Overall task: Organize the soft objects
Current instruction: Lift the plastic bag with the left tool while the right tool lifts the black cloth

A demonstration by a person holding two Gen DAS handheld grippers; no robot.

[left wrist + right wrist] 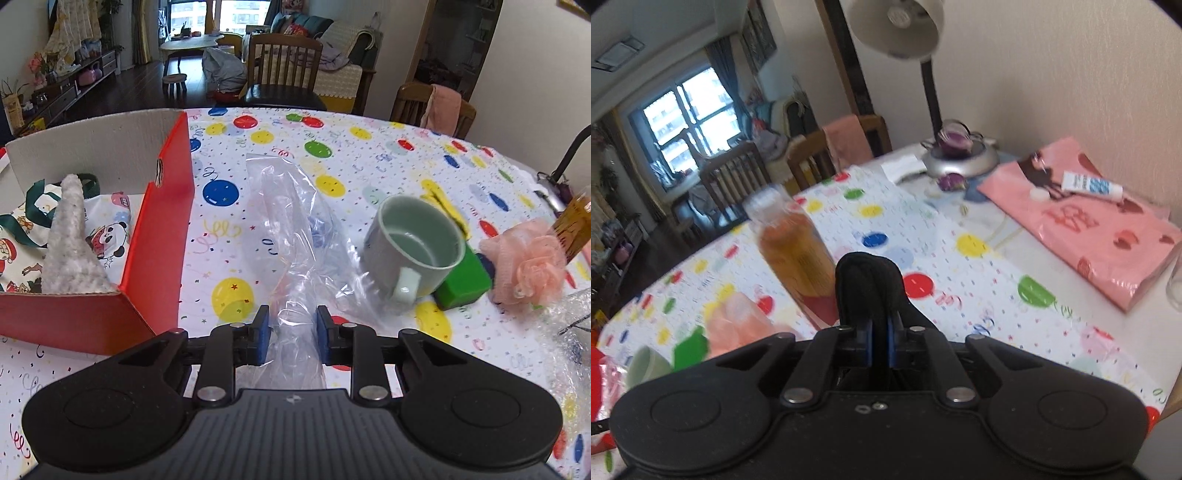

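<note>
The left gripper (291,334) has its blue pads (263,338) set a moderate way apart, and a crumpled clear plastic bag (291,236) runs from between them out across the balloon-print tablecloth (369,155) toward the far side. The bag's near end lies in the gap between the pads, but whether either pad presses on it cannot be told — the jaws are not closed on it.

Left of the bag stands a red cardboard box (162,236), open at the top, holding a printed cloth bag with green handles (26,221), a panda-print pouch (110,229) and a grey fuzzy cone-shaped piece (72,240). Right of the bag, a pale green mug (413,243) leans against a green block (467,280); the plastic touches the mug's near side. Farther right lies a pink mesh bath pouf (528,262), just beside an amber bottle (576,225).

The right gripper (881,343) is narrowed onto a black soft fabric item (870,284) — the cloth fills the thin gap between the pads and bulges up past the fingertips, held above the table. Just left of it is the amber bottle (794,251), blurred. At the far right lie a pink plastic bag (1082,225) with a white tube (1091,186) on it, and a desk lamp (897,22) by the wall.
</note>
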